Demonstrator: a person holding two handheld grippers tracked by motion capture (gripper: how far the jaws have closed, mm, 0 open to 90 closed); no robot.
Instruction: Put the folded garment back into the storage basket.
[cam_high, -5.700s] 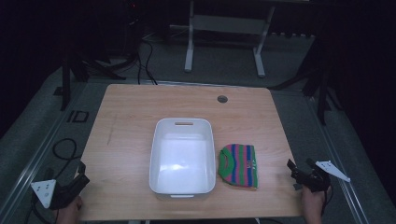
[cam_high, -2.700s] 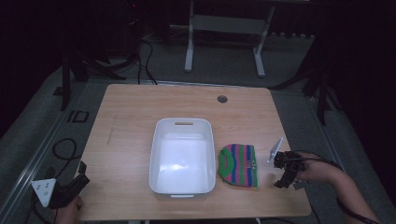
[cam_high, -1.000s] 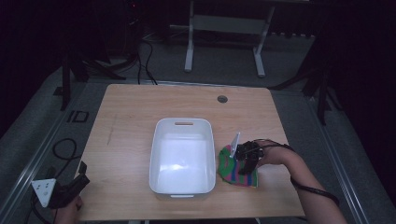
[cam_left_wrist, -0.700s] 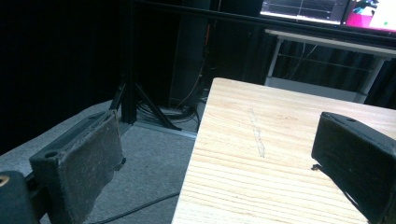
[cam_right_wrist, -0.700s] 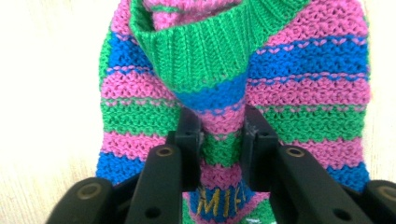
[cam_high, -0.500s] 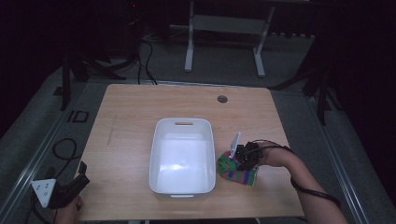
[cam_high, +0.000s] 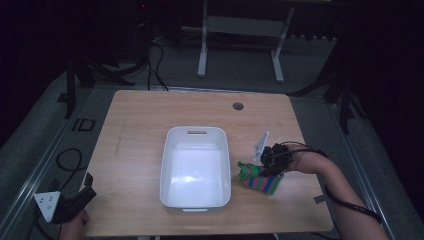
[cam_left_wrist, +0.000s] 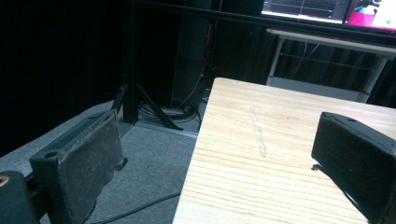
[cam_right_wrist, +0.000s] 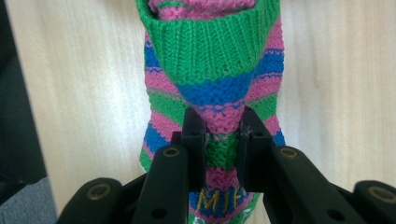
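Right gripper (cam_high: 267, 167) has its jaws clamped on a pinch of the striped knitted hat (cam_high: 258, 177), having just closed on it with the wool between them. In the right gripper view the fabric (cam_right_wrist: 215, 88) bunches between the two black jaws and hangs away from them over the wood, green cuff farthest off. In the high view the hat sits on the table (cam_high: 140, 130) near its front right, just beside the right wall of the white tub (cam_high: 196, 167); whether it touches the tub cannot be told. The tub stands between the two hands. Left gripper (cam_high: 75, 200) is held off the front left corner, jaws spread wide with nothing between them. A round hole (cam_high: 238, 106) lies near the far edge, well apart.
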